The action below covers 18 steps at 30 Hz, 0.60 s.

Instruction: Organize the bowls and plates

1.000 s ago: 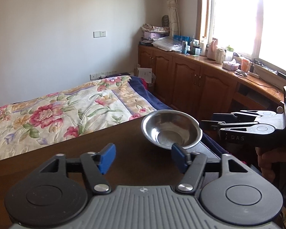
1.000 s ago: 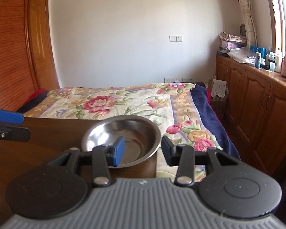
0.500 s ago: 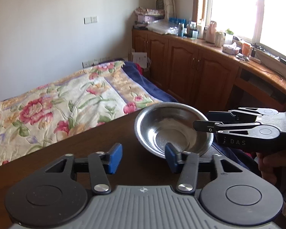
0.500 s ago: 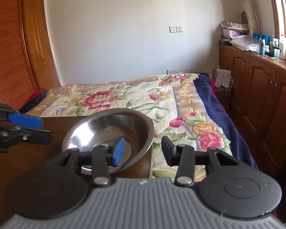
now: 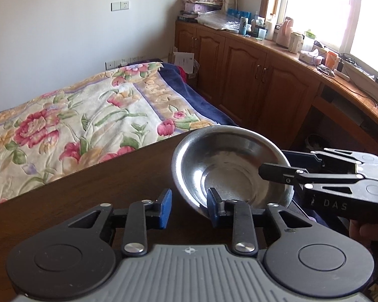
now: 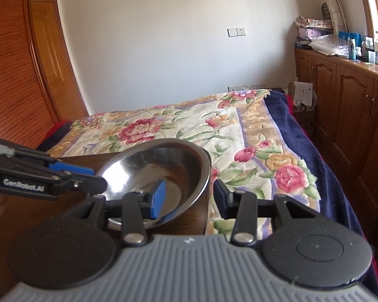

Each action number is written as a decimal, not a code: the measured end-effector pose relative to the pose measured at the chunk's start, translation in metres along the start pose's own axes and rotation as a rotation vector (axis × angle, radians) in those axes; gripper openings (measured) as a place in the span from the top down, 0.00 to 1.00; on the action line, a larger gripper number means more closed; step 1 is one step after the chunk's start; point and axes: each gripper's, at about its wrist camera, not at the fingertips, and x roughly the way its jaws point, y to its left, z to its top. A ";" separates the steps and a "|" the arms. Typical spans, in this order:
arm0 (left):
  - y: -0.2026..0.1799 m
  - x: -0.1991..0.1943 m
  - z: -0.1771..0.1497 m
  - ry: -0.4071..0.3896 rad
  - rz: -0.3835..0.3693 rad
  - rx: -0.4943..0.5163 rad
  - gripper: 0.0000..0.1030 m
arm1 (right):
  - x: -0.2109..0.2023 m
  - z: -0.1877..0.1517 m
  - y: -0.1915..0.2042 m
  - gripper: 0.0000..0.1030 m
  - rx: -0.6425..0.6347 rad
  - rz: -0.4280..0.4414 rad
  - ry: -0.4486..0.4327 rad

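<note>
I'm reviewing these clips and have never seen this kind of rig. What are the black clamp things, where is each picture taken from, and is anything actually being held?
No robot here: a person holds a two-finger gripper in each hand, and each gripper carries a fisheye camera looking forward along its fingers. So the grey and black part at the bottom of each picture is the gripper itself.

In the left wrist view, the left gripper fills the foreground and the right gripper reaches in from the right. In the right wrist view, it is the reverse.

A steel bowl sits tilted at the corner of a dark wooden table. The right gripper straddles the bowl's rim, one finger inside and one outside, jaws open. The left gripper is also open beside the bowl. Nothing is clamped yet. Behind lie a bed and cabinets.
</note>
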 end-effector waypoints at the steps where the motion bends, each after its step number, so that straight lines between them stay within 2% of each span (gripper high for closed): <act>1: 0.000 0.001 0.001 0.003 -0.004 -0.006 0.69 | 0.001 0.000 0.000 0.58 0.003 0.002 0.003; 7: 0.000 0.006 0.001 0.021 -0.012 -0.011 0.73 | 0.003 -0.003 0.004 0.63 -0.001 0.004 0.014; 12: 0.001 0.001 0.002 0.018 -0.007 -0.018 0.77 | 0.002 -0.003 0.004 0.74 0.000 -0.002 0.021; 18: 0.000 -0.013 0.004 -0.001 -0.012 -0.019 0.78 | -0.003 0.000 0.009 0.74 -0.005 -0.005 0.013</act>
